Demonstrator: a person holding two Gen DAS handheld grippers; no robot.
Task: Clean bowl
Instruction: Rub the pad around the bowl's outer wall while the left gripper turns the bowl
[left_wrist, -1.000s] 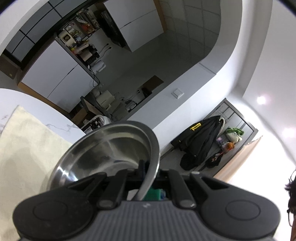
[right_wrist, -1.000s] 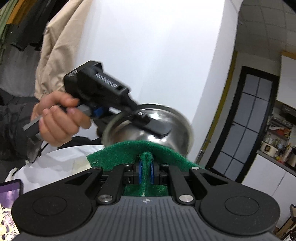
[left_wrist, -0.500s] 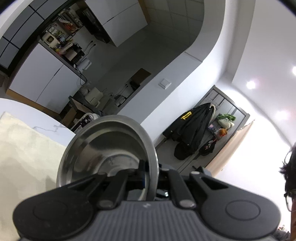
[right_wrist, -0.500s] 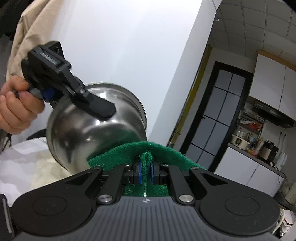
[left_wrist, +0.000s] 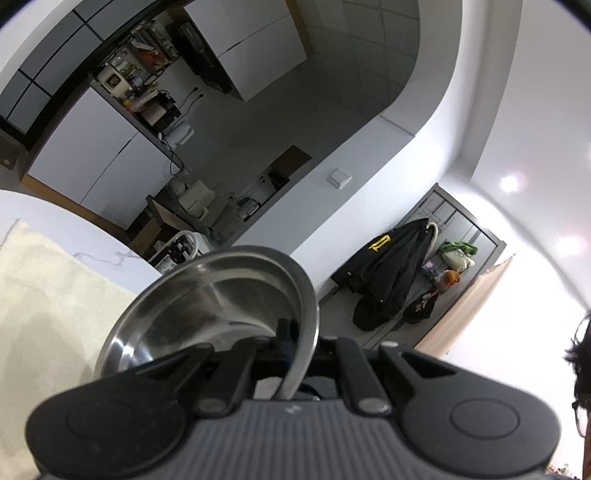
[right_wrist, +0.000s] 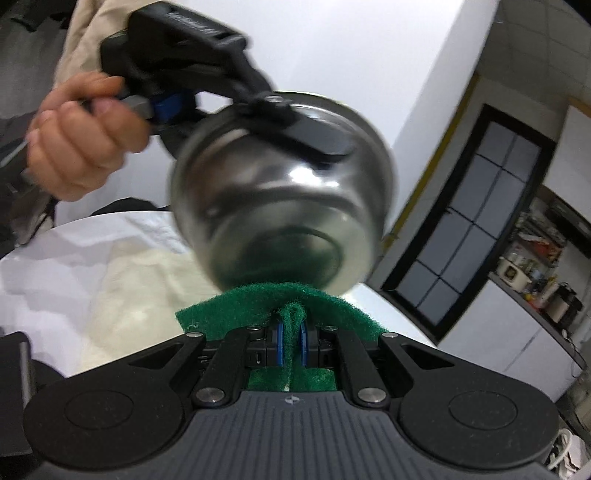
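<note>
A shiny steel bowl (left_wrist: 221, 306) is held in the air by its rim. My left gripper (left_wrist: 295, 343) is shut on the rim, one finger inside the bowl and one outside. In the right wrist view the bowl (right_wrist: 280, 206) shows its outer wall and base, with the left gripper (right_wrist: 295, 122) clamped at its top. My right gripper (right_wrist: 291, 332) is shut on a folded green scouring pad (right_wrist: 273, 306). The pad's top edge touches the underside of the bowl.
A cream cloth (left_wrist: 48, 306) lies on a white marble-look table (left_wrist: 85, 240) under the bowl; it also shows in the right wrist view (right_wrist: 140, 280). A hand (right_wrist: 77, 147) holds the left gripper. Kitchen counters and a dark glazed door (right_wrist: 472, 229) stand beyond.
The bowl has turned and moved over the pad, so its base now faces the right gripper and meets the pad. The left gripper has tilted with it.
</note>
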